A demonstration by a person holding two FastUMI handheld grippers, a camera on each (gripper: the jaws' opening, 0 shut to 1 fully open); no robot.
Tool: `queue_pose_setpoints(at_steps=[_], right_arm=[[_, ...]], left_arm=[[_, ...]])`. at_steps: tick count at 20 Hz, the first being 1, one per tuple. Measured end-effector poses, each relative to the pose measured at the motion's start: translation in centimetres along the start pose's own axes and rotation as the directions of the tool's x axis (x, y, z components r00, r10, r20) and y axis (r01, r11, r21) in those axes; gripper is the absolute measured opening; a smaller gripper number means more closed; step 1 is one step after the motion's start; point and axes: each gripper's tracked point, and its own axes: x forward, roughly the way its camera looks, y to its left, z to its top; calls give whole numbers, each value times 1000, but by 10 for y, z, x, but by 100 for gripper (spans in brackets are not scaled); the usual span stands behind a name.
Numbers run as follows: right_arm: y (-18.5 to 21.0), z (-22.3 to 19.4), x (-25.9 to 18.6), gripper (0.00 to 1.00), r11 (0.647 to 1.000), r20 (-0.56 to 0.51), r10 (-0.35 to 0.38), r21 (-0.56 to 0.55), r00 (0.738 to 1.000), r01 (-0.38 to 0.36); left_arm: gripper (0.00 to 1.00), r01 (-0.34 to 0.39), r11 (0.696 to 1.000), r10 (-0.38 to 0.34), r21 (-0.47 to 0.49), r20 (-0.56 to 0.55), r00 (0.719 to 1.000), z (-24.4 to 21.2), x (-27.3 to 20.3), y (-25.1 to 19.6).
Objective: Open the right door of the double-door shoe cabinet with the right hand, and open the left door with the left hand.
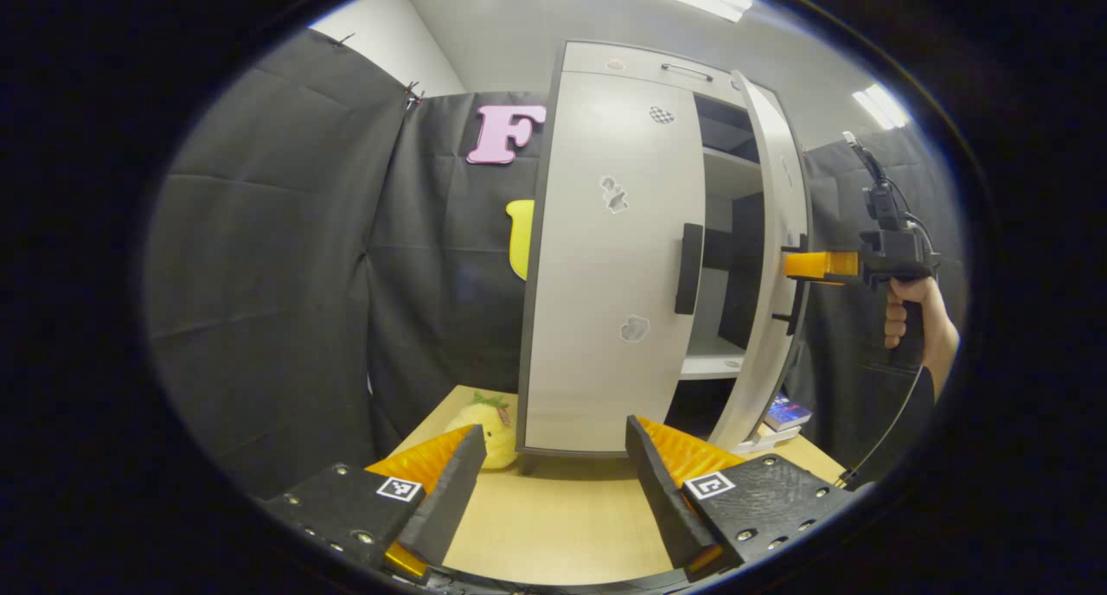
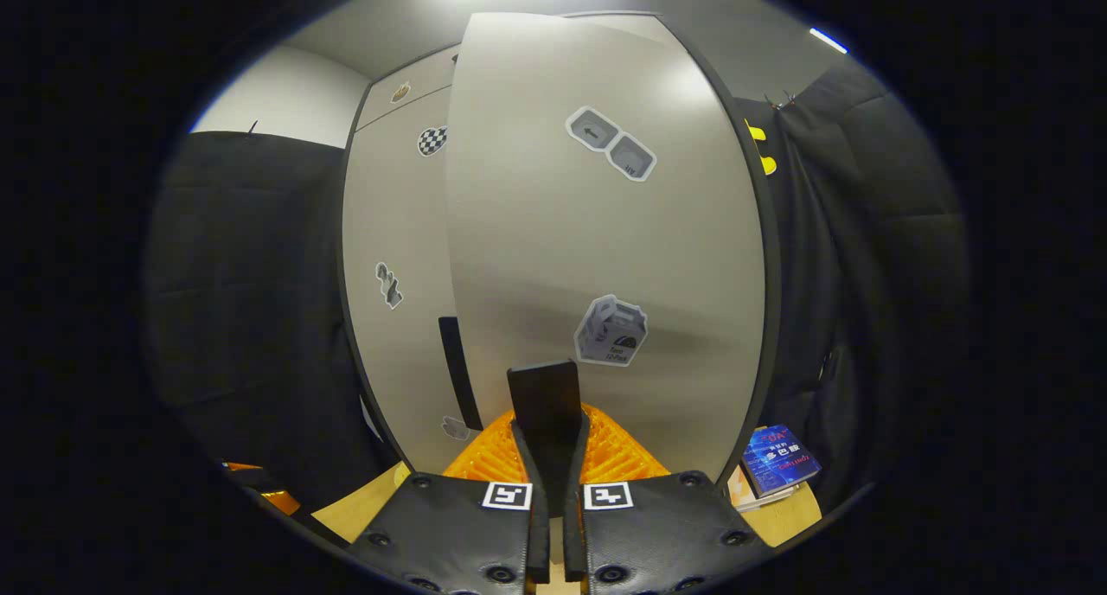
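R gripper (image 2: 551,457) clamps flat bar handle (image 2: 545,396), smooth right door (image 2: 605,249) ajar; L gripper (image 1: 553,483) jaws wide (left door (image 1: 605,258) shut)

The left gripper (image 1: 553,491) is open above the table (image 1: 562,526). Ahead, the left door (image 1: 605,258) is closed. Farther right, the right gripper (image 1: 791,265) holds the open right door (image 1: 774,258).

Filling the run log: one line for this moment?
right gripper: shut on right door handle | right door: part open | left gripper: open, away from cabinet | left door: closed
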Motion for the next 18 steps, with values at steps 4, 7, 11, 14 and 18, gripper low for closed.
queue_pose_setpoints(at_steps=[4, 7, 11, 14, 18], right_arm=[[-1, 0, -9, 8, 1000, 9, 2, 19, 1000, -2], [-6, 0, -14, 4, 1000, 9, -6, 13, 1000, 6], [-9, 1, -19, 8, 1000, 10, -15, 21, 1000, 14], [-14, 1, -22, 7, 999, 9, -27, 21, 1000, 26], [-16, 3, -25, 4, 997, 25, -43, 62, 999, 41]], left_arm=[[94, 32, 999, -32, 24, -7, 999, 0, 1, -4], [94, 47, 998, -47, 32, -8, 999, -1, 2, -6], [94, 68, 997, -68, 35, -4, 998, 0, 3, -10], [94, 77, 996, -77, 35, -9, 997, 0, 4, -12], [94, 81, 996, -81, 29, -21, 997, -4, 6, -14]])
